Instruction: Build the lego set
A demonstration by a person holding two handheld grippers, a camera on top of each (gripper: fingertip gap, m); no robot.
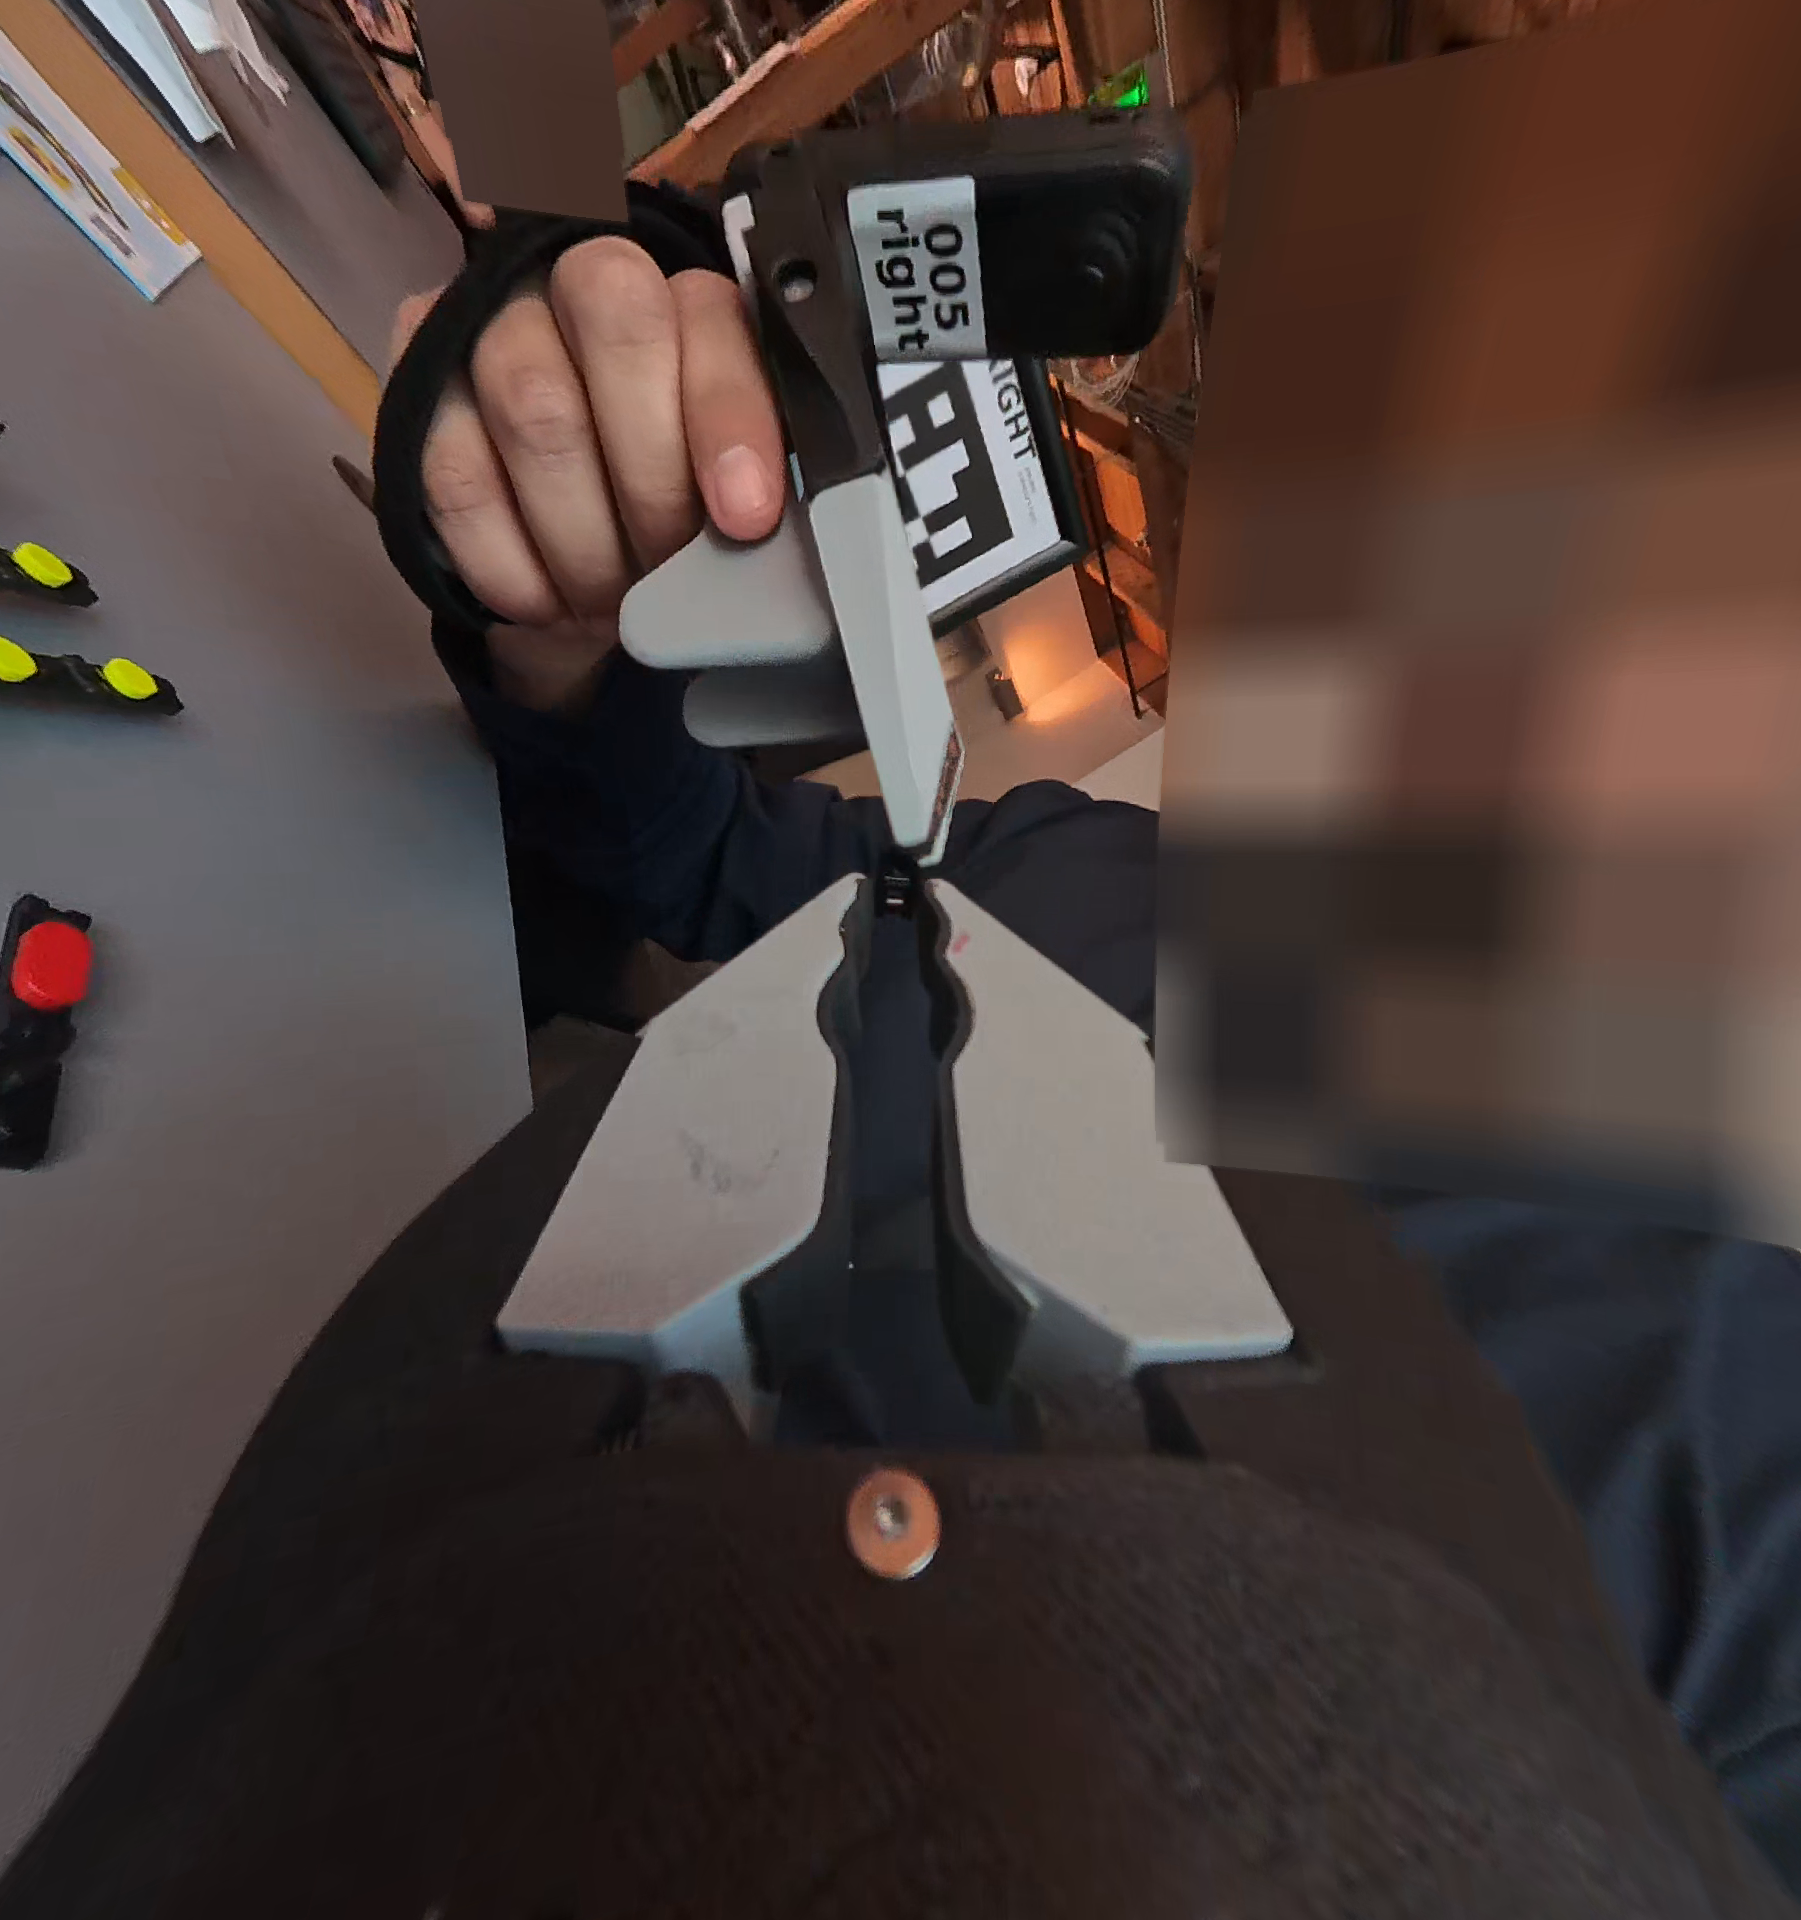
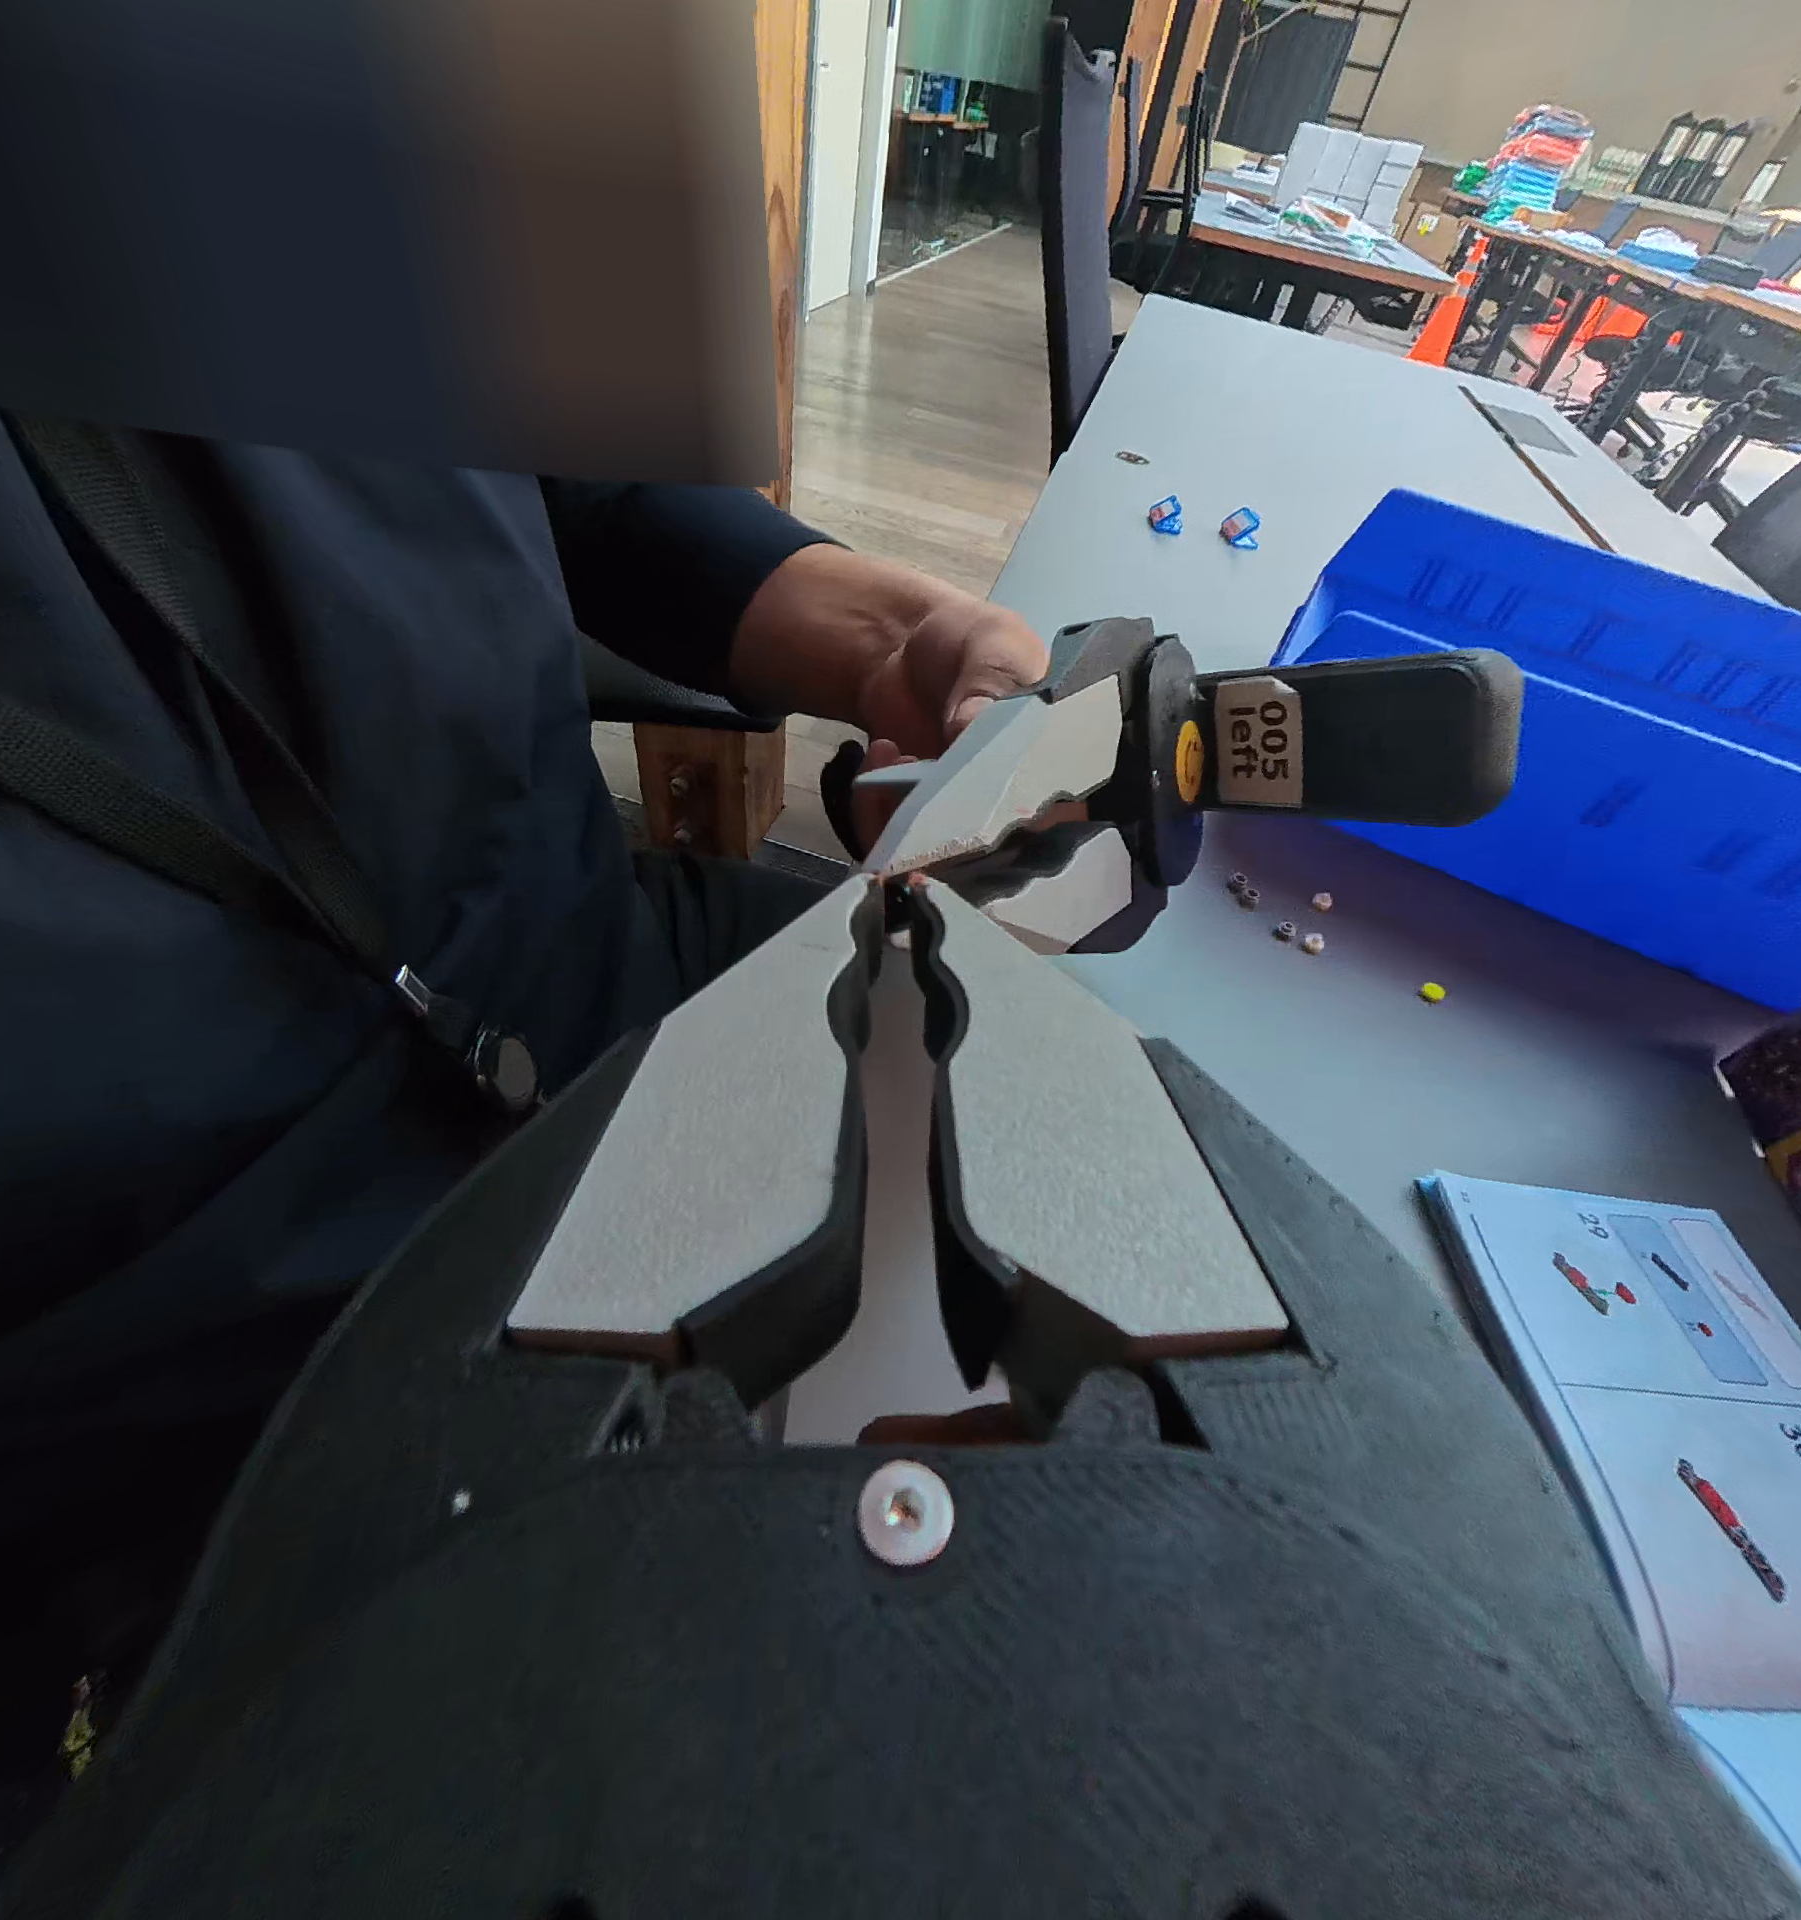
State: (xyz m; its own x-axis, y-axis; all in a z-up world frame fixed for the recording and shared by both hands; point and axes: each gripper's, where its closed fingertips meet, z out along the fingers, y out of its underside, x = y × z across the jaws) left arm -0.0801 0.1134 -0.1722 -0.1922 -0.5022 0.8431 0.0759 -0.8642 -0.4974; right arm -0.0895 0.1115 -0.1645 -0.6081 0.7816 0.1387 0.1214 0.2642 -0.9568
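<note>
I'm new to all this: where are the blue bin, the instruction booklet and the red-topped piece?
blue bin (image 2: 1602, 748): right wrist view, its side wall.
instruction booklet (image 2: 1644, 1403): right wrist view, open page.
red-topped piece (image 1: 52, 964): left wrist view, red top.

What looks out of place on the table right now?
A few tiny loose pieces and one yellow stud lie scattered on the table beside the blue bin, outside it. Nothing looks damaged or spilled otherwise.
</note>
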